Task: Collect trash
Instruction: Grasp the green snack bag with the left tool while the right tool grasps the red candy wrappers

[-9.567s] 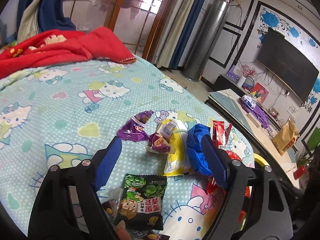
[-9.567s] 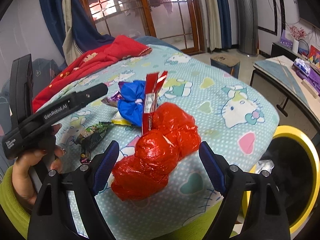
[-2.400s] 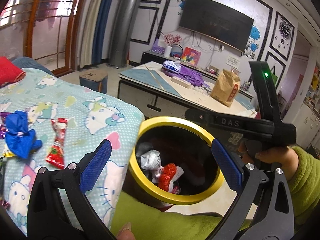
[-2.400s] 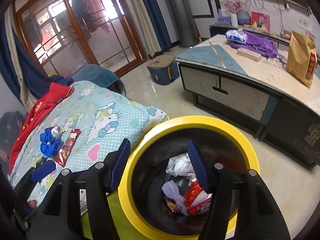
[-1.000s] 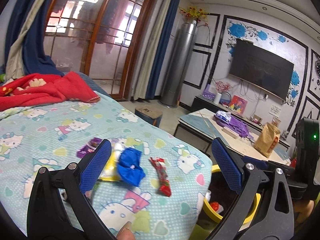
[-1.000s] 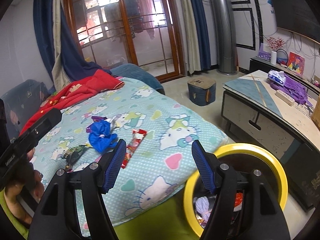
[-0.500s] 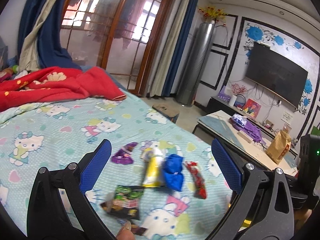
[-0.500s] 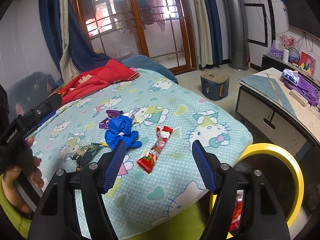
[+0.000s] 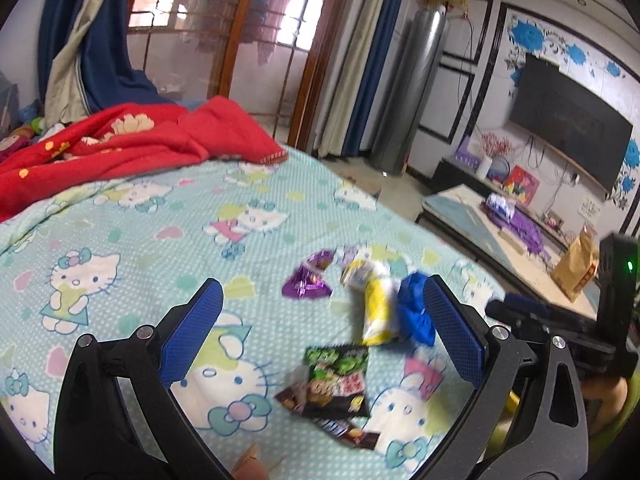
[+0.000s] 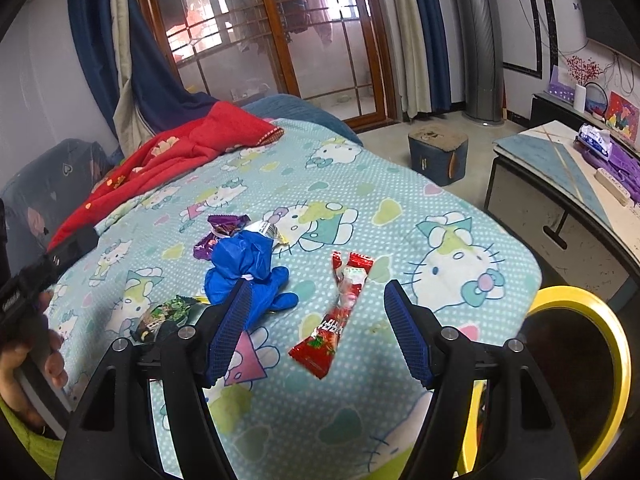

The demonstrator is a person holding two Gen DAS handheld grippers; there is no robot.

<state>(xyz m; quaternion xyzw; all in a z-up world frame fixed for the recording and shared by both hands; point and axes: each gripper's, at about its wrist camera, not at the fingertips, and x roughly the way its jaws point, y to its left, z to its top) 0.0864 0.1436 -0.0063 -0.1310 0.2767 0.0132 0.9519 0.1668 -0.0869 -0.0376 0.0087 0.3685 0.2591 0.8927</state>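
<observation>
Trash lies on the cartoon-cat bedspread (image 9: 120, 240). In the left wrist view I see a green and black snack packet (image 9: 336, 380), a yellow wrapper (image 9: 376, 312), a blue plastic bag (image 9: 414, 312) and a purple wrapper (image 9: 306, 284). My left gripper (image 9: 322, 332) is open and empty, just above the green packet. In the right wrist view a red wrapper (image 10: 344, 308) lies between the fingers of my right gripper (image 10: 318, 330), which is open and empty above it. The blue bag (image 10: 244, 268) lies left of it. The yellow-rimmed bin (image 10: 580, 368) stands at the bed's right edge.
A red blanket (image 9: 120, 148) is bunched at the far end of the bed. A low TV cabinet (image 10: 568, 200) stands right of the bed, with a small stool (image 10: 438, 152) on the floor. The left gripper's handle and hand (image 10: 28, 312) show at left.
Both grippers have swung from the bin back over the bed and come down closer to the trash. The red plastic bag seen earlier on the bed is gone from it.
</observation>
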